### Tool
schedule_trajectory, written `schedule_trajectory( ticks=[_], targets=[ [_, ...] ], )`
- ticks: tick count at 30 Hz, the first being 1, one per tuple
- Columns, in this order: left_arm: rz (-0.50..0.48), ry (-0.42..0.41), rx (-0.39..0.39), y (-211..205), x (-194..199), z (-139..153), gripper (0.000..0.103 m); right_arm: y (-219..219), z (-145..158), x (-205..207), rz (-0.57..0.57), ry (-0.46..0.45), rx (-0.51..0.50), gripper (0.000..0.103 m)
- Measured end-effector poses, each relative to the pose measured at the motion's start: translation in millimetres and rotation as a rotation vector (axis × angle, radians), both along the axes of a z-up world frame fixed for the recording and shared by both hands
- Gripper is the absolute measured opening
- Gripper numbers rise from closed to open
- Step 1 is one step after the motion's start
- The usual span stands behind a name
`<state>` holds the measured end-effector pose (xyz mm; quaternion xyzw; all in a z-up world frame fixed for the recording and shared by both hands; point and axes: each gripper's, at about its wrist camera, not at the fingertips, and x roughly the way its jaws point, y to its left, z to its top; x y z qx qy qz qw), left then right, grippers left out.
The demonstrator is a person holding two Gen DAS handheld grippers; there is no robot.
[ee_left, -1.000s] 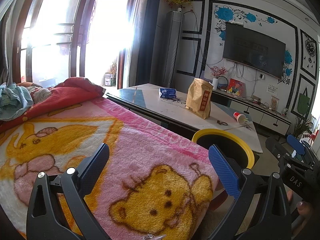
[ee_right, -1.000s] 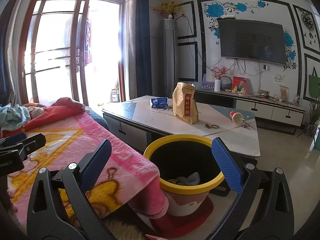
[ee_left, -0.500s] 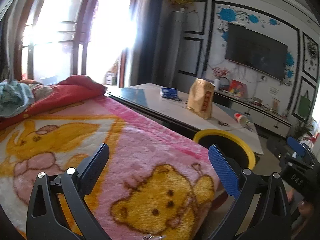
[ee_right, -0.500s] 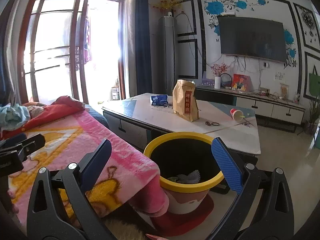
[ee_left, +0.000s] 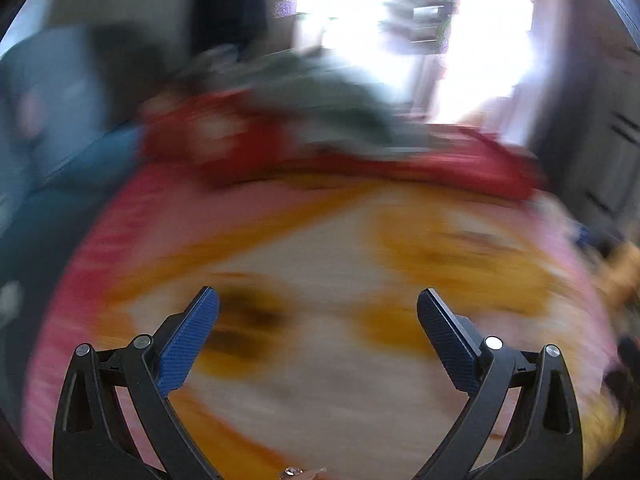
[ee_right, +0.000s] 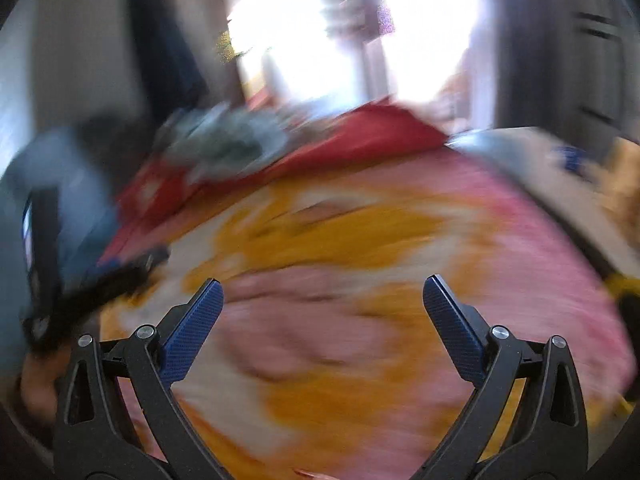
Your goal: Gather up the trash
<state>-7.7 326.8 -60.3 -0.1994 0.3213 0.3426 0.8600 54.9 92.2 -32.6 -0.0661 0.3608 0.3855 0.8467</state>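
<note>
Both views are smeared by motion. My left gripper is open and empty above the pink and yellow cartoon blanket. My right gripper is open and empty above the same blanket. The left gripper also shows as a dark blur at the left of the right wrist view. A sliver of the yellow trash bin rim shows at the right edge. No piece of trash can be made out on the blanket.
A red cover and grey-green clothes lie at the far end of the sofa. A bright window is behind. The table edge with a blue packet shows at the right.
Both grippers have swung sharply left, away from the table and the yellow bin, and now face the blanket and window. Both stay open and empty.
</note>
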Motion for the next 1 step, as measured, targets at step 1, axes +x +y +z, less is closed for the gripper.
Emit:
schedule_trajectory(
  ticks=[1],
  targets=[
    [0.033, 0.025, -0.013, 18.6, -3.5, -5.8, 0.097, 41.6, -16.7, -1.6, 0.079, 0.074, -0.072, 0.092]
  ],
)
